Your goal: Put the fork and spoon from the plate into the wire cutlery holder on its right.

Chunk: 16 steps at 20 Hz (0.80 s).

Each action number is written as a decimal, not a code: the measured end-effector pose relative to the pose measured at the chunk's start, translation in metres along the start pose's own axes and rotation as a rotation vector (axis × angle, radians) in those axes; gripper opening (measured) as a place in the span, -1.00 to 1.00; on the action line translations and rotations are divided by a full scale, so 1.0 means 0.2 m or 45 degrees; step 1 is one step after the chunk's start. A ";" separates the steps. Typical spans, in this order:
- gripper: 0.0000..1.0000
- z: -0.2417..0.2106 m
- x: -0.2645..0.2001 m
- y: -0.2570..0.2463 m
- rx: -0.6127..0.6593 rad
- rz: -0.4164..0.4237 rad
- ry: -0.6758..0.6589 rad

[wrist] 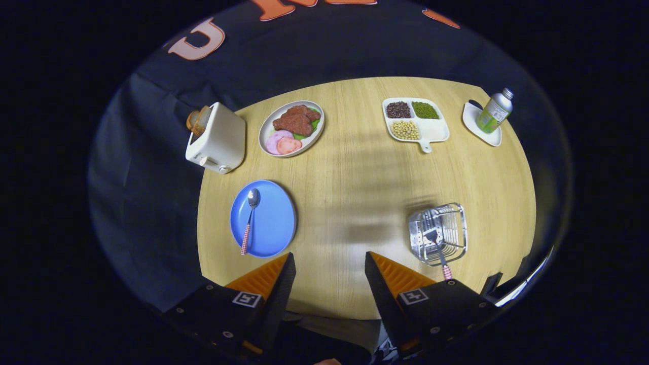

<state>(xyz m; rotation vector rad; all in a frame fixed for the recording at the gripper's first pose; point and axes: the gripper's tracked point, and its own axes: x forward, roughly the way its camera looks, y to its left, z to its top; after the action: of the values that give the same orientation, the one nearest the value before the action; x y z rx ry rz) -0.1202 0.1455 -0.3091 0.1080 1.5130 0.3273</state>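
A blue plate point(274, 215) lies on the round wooden table, ahead and left of my fingers. On its left half rests a spoon point(250, 218) with a red-checked handle, bowl pointing away from me. The wire cutlery holder point(438, 233) stands ahead and right of my fingers. A fork point(437, 248) sits in it, tines down inside and its checked handle sticking out toward me over the near rim. My gripper point(328, 263) hovers high above the table's near edge, open, with nothing between its fingers.
At the table's far side sit a white toaster point(218, 139) with bread in it, a plate of meat slices point(291, 128), a divided dish of beans point(416, 119) and a bottle point(494, 111) on a small white tray. Bare wood lies between plate and holder.
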 end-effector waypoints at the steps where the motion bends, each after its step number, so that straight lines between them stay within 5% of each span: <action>1: 0.67 -0.03 0.03 0.07 -0.012 0.004 0.019; 10: 0.70 -0.16 0.35 0.70 -0.080 0.068 0.188; 16: 0.68 -0.24 0.56 0.89 -0.086 0.038 0.302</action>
<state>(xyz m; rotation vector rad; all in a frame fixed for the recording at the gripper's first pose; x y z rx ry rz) -0.1898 0.3399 -0.3723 0.0390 1.7339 0.4270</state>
